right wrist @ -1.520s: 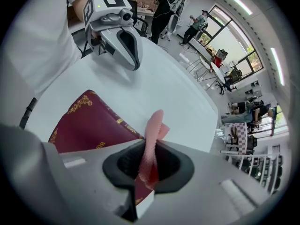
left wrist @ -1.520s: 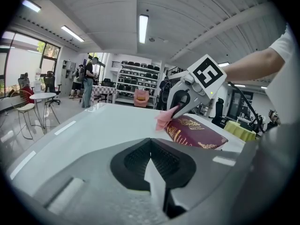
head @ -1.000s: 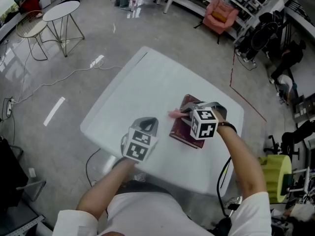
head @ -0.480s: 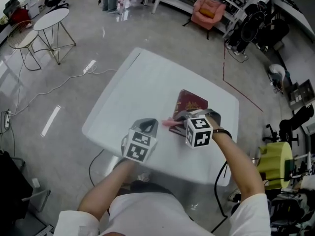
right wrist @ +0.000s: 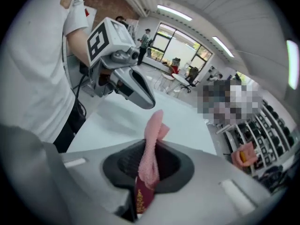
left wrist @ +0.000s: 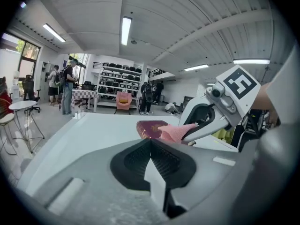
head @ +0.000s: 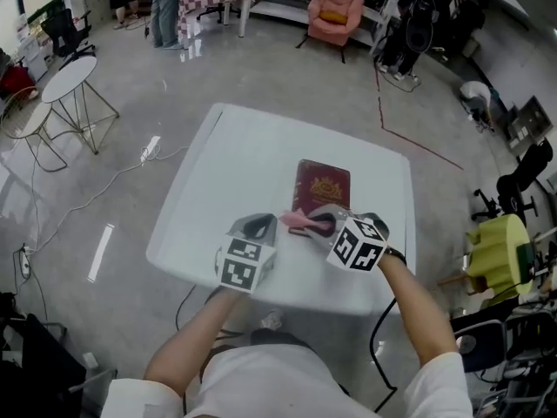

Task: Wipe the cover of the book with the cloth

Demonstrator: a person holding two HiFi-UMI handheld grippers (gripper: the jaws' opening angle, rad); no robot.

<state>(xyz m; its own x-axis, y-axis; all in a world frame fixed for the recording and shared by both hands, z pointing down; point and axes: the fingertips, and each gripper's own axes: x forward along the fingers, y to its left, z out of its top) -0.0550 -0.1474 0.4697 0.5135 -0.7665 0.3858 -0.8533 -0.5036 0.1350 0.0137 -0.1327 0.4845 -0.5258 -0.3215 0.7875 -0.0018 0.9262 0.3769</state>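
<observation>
A maroon book (head: 323, 186) with a gold crest lies flat on the white table (head: 235, 164), right of centre. My right gripper (head: 315, 225) hovers at the book's near edge, shut on a pink cloth (head: 299, 221) that sticks out to the left. In the right gripper view the cloth (right wrist: 150, 153) stands pinched between the jaws, with the book (right wrist: 140, 199) showing below them. My left gripper (head: 262, 225) is shut and empty, just left of the cloth, over bare table. The left gripper view shows the book (left wrist: 149, 127), the cloth (left wrist: 176, 131) and the right gripper (left wrist: 202, 127) ahead.
The table's near edge (head: 287, 296) runs just under both grippers. Round side tables (head: 70, 81) stand on the floor at far left, with a cable and power strip (head: 148, 151) beside them. A pink armchair (head: 329, 11) and shelving are beyond the table.
My right gripper has drawn the cloth back along the cover to the book's near edge, uncovering most of the cover. The left gripper has stayed where it was.
</observation>
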